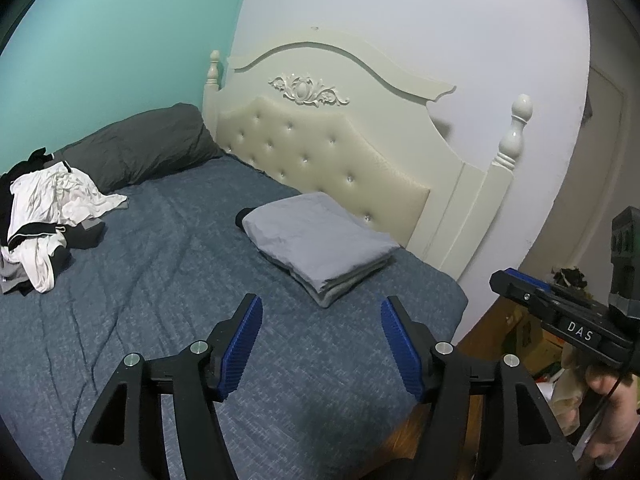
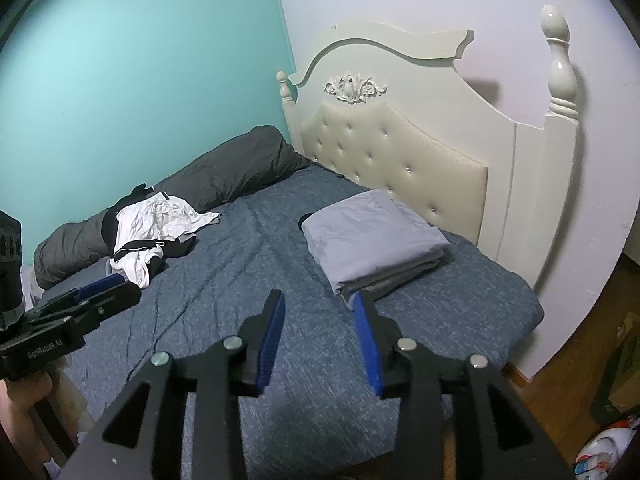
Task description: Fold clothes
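Hovering over the bed (image 1: 160, 280): left gripper (image 1: 321, 344) fingers wide, "DAS"-marked right gripper (image 2: 318, 340) fingers narrower, both empty.

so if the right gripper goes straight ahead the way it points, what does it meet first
Probably the near edge of the folded grey stack, just beyond the right gripper; depth is unclear, so it might touch the blue bedspread first.

I read "DAS" on my right gripper (image 1: 516, 286) body and, less clearly, "GenRobot.AI" on my left gripper (image 2: 106, 286) body.
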`<control>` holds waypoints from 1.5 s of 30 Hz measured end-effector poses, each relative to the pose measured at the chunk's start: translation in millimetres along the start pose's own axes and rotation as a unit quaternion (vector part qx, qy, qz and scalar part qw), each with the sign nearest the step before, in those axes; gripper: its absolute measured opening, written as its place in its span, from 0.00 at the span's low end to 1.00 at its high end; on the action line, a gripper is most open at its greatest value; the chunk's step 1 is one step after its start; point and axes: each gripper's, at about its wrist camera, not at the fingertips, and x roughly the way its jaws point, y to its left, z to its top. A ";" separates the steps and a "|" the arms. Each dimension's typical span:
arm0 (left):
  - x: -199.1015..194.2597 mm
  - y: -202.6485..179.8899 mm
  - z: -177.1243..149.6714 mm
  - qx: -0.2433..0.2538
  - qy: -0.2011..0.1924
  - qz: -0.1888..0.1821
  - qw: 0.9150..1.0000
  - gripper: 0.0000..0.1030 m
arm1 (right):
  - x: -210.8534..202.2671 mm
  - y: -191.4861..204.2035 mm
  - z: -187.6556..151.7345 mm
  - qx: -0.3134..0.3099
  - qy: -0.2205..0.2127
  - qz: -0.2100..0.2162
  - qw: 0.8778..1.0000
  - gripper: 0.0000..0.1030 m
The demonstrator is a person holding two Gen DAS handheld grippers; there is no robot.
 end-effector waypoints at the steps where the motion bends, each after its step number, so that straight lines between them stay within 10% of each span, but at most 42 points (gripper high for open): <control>1: -0.6 -0.3 -0.6 0.000 0.000 0.000 1.000 0.65 | -0.6 -0.8 -1.3 0.001 0.001 0.000 1.000 0.37; 45: -26.3 0.9 -14.8 0.012 -0.017 0.011 1.000 0.99 | -22.5 10.3 -19.8 0.003 -0.011 -0.023 1.000 0.74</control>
